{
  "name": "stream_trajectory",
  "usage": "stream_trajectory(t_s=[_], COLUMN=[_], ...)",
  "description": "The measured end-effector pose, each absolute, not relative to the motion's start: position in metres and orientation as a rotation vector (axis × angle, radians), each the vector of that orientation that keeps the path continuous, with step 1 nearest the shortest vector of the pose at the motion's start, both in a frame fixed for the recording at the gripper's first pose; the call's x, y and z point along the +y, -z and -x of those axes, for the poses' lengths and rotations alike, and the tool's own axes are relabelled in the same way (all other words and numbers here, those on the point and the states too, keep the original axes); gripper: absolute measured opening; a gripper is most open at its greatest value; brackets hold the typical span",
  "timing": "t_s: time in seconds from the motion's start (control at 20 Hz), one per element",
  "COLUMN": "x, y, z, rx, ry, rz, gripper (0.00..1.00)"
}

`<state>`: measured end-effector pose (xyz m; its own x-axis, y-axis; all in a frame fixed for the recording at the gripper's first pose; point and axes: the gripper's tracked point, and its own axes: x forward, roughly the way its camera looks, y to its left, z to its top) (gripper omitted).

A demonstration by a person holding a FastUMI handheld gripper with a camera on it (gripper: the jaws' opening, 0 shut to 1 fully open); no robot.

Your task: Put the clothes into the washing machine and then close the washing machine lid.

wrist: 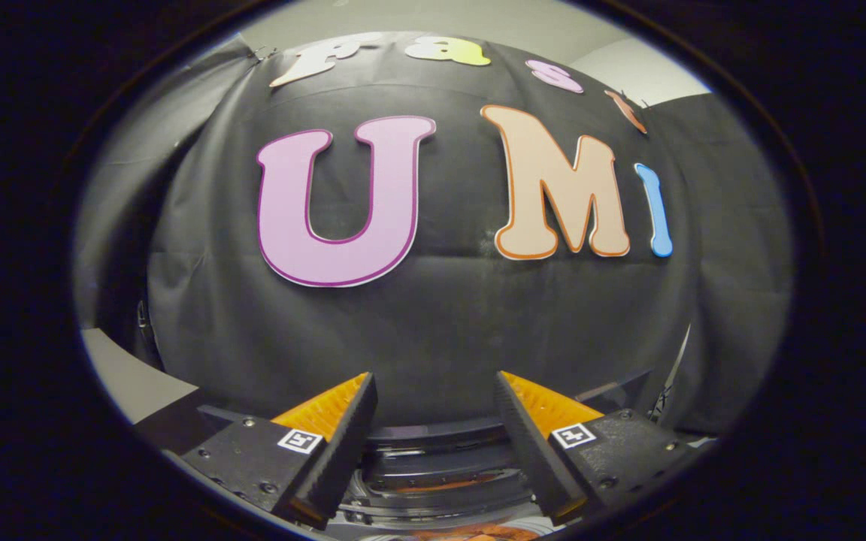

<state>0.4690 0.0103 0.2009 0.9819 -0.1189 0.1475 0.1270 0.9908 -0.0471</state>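
- Gripper [433, 443]: fingers spread apart, nothing held between them, aimed level at the booth wall [440, 330].
- Washing machine [440, 469]: round dark opening lies just below and between the fingers; lid position cannot be determined.
- Clothes [478, 534]: an orange patch shows beneath the fingers, probably fabric.
- Judgement: raised pose suits repositioning before descending.

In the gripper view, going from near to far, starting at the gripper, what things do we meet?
Gripper, open with nothing between its fingers → washing machine just beneath and ahead, a dark round rim with something orange low inside → black cloth wall beyond.
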Motion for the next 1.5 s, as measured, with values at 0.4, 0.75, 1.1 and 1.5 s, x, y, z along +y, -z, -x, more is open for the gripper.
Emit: stream_trajectory(t_s=[0.4, 0.75, 1.1, 1.5], x=[0.009, 0.008, 0.005, 0.004], y=[-0.198, -0.194, -0.188, -0.176], z=[-0.448, -0.422, -0.398, -0.374], rx=[-0.149, -0.197, -0.268, -0.316], ry=[0.119, 0.126, 0.115, 0.107], rz=[0.056, 0.053, 0.050, 0.050], gripper=[0.95, 0.95, 0.95, 0.95])
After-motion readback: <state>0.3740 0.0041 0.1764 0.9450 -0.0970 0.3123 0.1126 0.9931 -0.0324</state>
